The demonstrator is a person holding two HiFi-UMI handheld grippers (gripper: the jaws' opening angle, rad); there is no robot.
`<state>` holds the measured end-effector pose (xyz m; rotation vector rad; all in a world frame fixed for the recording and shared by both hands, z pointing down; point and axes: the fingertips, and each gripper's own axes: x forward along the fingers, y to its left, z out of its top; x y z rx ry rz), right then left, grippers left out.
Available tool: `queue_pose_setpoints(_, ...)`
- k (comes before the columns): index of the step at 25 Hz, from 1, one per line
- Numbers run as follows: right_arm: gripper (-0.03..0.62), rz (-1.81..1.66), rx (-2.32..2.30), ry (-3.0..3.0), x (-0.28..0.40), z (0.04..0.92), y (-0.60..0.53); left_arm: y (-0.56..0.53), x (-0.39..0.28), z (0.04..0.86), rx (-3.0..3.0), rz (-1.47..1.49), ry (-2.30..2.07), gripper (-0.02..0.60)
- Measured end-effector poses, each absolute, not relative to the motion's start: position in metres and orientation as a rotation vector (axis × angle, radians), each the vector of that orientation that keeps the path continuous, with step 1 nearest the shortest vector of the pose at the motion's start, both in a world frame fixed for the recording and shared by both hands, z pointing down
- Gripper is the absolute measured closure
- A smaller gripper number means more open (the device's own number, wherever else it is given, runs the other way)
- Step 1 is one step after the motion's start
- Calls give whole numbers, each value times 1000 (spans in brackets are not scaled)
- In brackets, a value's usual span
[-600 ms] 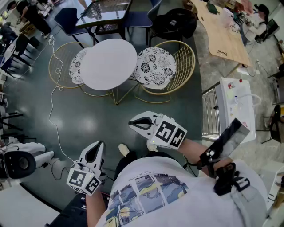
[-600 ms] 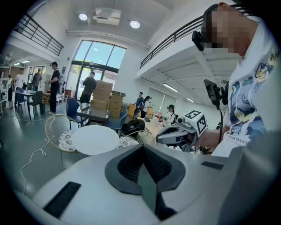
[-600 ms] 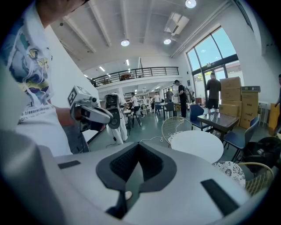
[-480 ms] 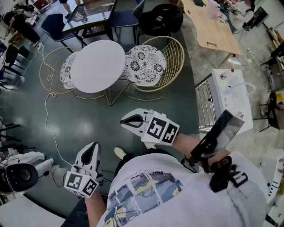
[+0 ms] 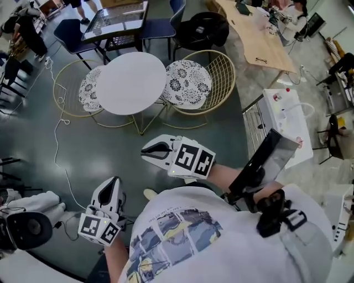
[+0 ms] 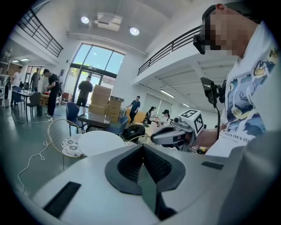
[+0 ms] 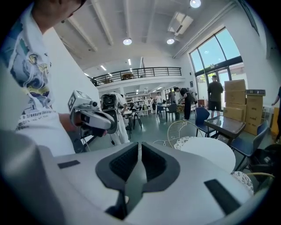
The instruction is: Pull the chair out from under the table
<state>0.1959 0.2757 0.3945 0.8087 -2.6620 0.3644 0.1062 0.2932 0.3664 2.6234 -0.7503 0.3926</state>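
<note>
While both tools hang over the dark floor, the left gripper and the right gripper each have their jaws pressed together, with nothing between them. Well ahead of the two stands one round white table, and two gold wire chairs are tucked against it, each patterned cushion partly under the top. The right chair sits ahead of the right gripper and a little to its right. The left chair sits ahead of the left gripper and slightly to its left. Neither gripper touches a chair.

One white cable trails across the floor between the left gripper and the left chair, passing just to that gripper's left. Beyond the round table are one dark glass table, two blue chairs and one black seat. Off to the right gripper's right stands one white cart, with one pale wooden table farther ahead.
</note>
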Motion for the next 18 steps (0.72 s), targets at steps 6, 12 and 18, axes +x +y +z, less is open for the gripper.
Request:
queue_pose_setpoints(6,483,282,797,-2703,89,381,247,272,3,374,2597,350,-819,571)
queue_pose_setpoints(12,457,362,917,-2653,29,390,199,226,-64,393,2619,359,-777,571)
queue_pose_setpoints(18,457,375,846,-2642,-6,405,144,170,-104,406,2556,339,-855,569)
